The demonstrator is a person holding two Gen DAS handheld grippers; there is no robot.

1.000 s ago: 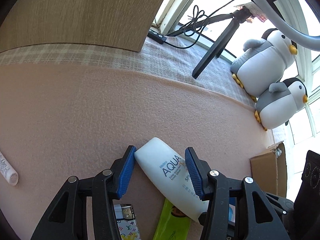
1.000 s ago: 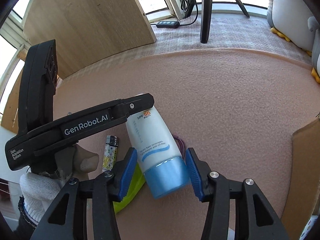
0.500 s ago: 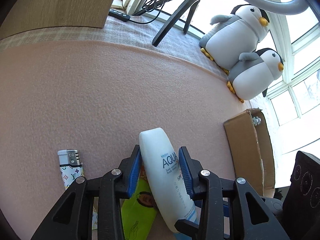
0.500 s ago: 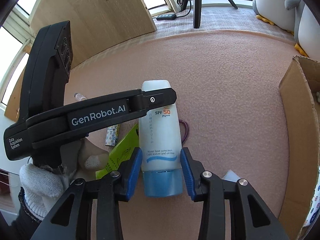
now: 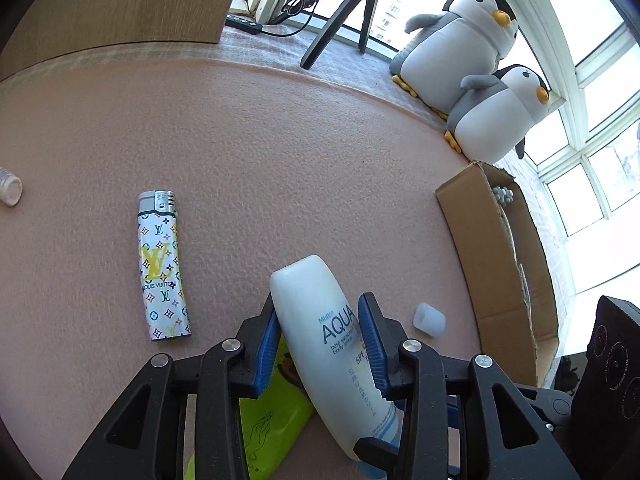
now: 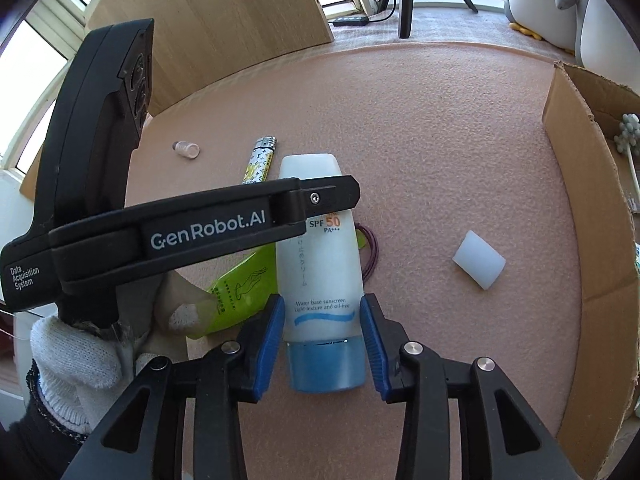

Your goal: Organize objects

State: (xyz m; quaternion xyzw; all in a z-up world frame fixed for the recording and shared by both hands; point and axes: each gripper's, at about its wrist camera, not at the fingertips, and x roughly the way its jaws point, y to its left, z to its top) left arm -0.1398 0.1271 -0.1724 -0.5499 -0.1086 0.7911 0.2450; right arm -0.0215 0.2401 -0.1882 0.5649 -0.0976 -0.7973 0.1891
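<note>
while the left gripper [image 5: 318,344] pinches the sunscreen [image 5: 320,320], the right gripper [image 6: 322,340] clamps its blue cap [image 6: 326,366].

surface: pink felt mat [image 5: 280,128] | far edge: plaid cloth strip [image 5: 260,46], wood panel [image 5: 120,0] | far right corner: bright windows [image 5: 592,76], two plush penguins [image 5: 472,56], tripod legs [image 5: 340,20] seen
</note>
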